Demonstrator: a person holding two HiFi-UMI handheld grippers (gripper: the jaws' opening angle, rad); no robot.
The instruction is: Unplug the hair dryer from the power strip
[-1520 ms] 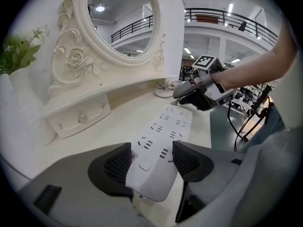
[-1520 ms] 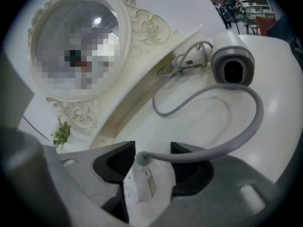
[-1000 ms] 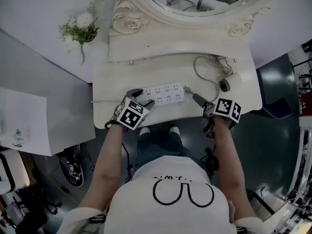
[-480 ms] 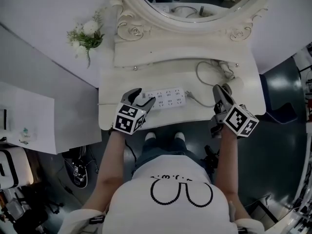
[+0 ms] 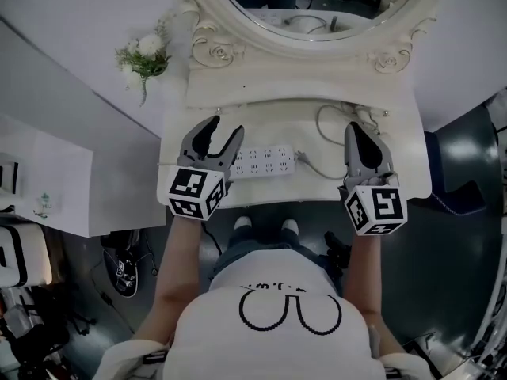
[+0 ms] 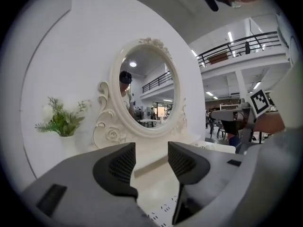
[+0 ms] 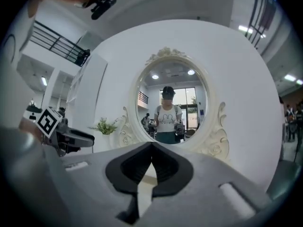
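The white power strip (image 5: 261, 161) lies flat on the white dressing table (image 5: 261, 194). The hair dryer's plug (image 5: 302, 160) lies loose on the table just off the strip's right end, and its grey cord (image 5: 320, 125) loops back to the right. My right gripper (image 5: 354, 130) covers most of the hair dryer (image 5: 365, 115). That gripper is shut and empty, jaws touching (image 7: 151, 150). My left gripper (image 5: 218, 130) hangs above the strip's left end. Its jaws (image 6: 151, 162) have just been closing a little and stand apart with nothing between them. The strip's edge (image 6: 163, 211) shows below them.
An oval mirror (image 5: 317, 6) in a carved white frame stands at the table's back, also in both gripper views (image 6: 144, 89) (image 7: 170, 103). A small bunch of white flowers (image 5: 142, 58) stands left of the mirror. A grey surface with paper (image 5: 47, 188) is on the left.
Both grippers rose off the table and now point level at the mirror. The left one left the strip's end. The right one shut, rolled and moved away from the plug.
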